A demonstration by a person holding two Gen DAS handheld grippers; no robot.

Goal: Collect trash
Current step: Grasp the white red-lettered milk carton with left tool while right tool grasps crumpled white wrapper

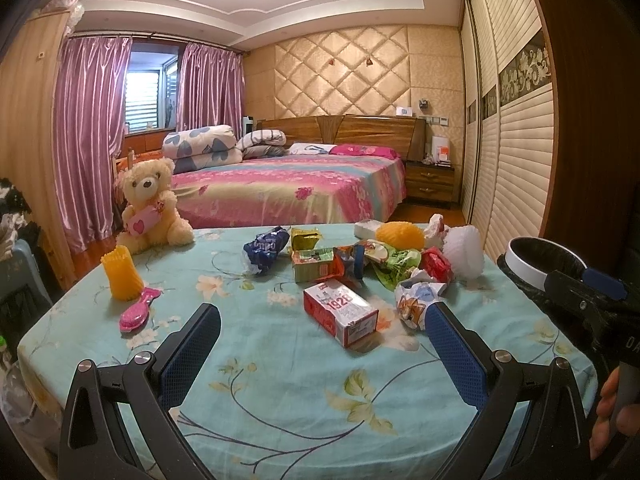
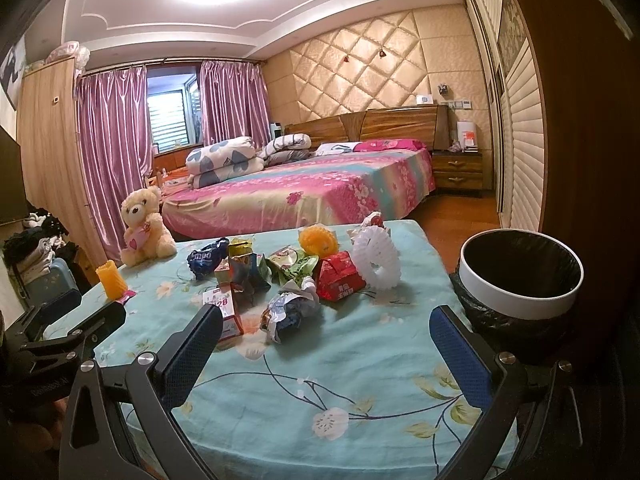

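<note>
The table (image 1: 280, 360) carries a light-blue floral cloth, with the trash heaped toward its far right half. At the far left corner sits a teddy bear (image 1: 152, 204) holding a pink heart cushion; in front of it stand an orange ribbed cup (image 1: 120, 276) and a pink hairbrush (image 1: 138, 314). The left gripper (image 1: 324, 330) hovers low over the near edge, jaws spread wide, nothing between the blue pads. Just beyond it lies a red-and-white carton (image 1: 340, 314) printed "1928"; the right wrist view shows only its end, partly hidden behind a finger. Farther back lies a blue crumpled wrapper (image 1: 264, 252) with white lettering, legible in the right wrist view as "mpo". Next come a green-and-red box (image 1: 312, 266), a green foil bag (image 1: 400, 266) and a crumpled wrapper (image 1: 416, 298) bearing a cartoon cat, visible only from the left wrist. An orange foam net (image 1: 400, 236), a red packet (image 2: 340, 276) with white characters too small to read, and a white foam net (image 2: 378, 260) complete the heap. The right gripper (image 2: 326, 334) is likewise held wide apart and empty, above the near right of the table. The bin (image 2: 520, 280), white-rimmed with a black liner, stands just off the table's right edge; its interior shows only in the right wrist view. The right hand (image 1: 612, 412) grips the handle at the edge of the left wrist view.
</note>
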